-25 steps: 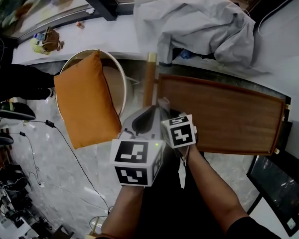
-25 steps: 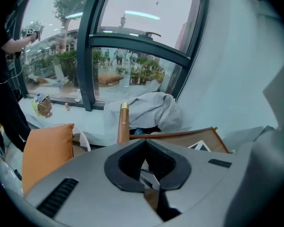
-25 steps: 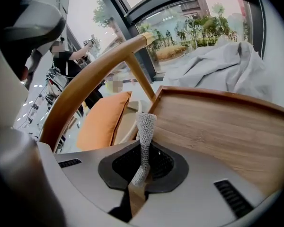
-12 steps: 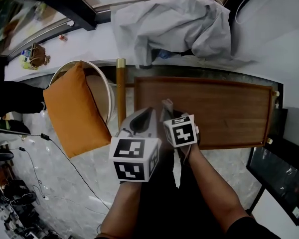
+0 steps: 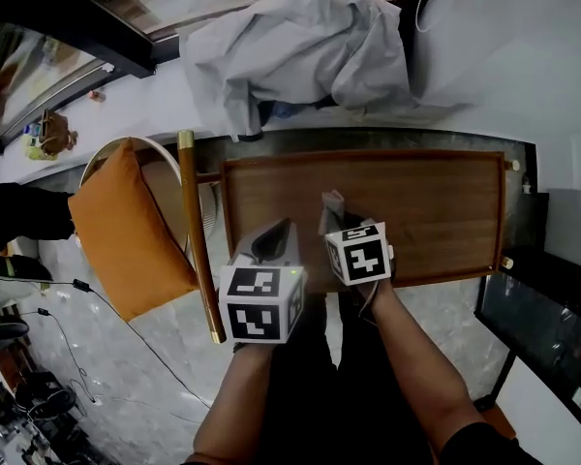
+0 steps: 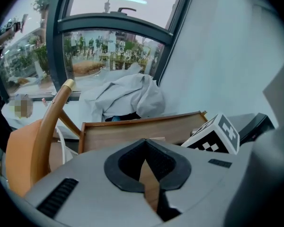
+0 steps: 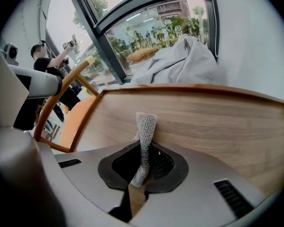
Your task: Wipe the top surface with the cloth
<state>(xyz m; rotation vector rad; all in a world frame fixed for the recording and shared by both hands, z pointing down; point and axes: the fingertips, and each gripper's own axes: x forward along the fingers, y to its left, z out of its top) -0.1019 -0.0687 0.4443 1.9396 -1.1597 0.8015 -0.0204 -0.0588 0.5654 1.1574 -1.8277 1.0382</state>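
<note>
The top surface is a brown wooden tray-like tabletop (image 5: 436, 211) with a raised rim, also seen in the left gripper view (image 6: 132, 131) and the right gripper view (image 7: 217, 126). My right gripper (image 5: 331, 223) is over the near middle of the top, shut on a grey knitted cloth (image 5: 331, 204). In the right gripper view the cloth (image 7: 145, 131) stands up in a twisted strip between the jaws (image 7: 141, 171). My left gripper (image 5: 276, 240) sits just to its left at the near rim, shut with nothing in it (image 6: 146, 167).
A chair with an orange cushion (image 5: 126, 226) and a wooden rail (image 5: 198, 250) stands left of the table. A crumpled grey garment (image 5: 290, 46) lies on the white ledge behind. A dark screen (image 5: 547, 327) is at the right, cables (image 5: 39, 298) on the floor at left.
Both grippers have come from the tabletop's near left corner to over its near middle. The cloth stays pinched in the right gripper.
</note>
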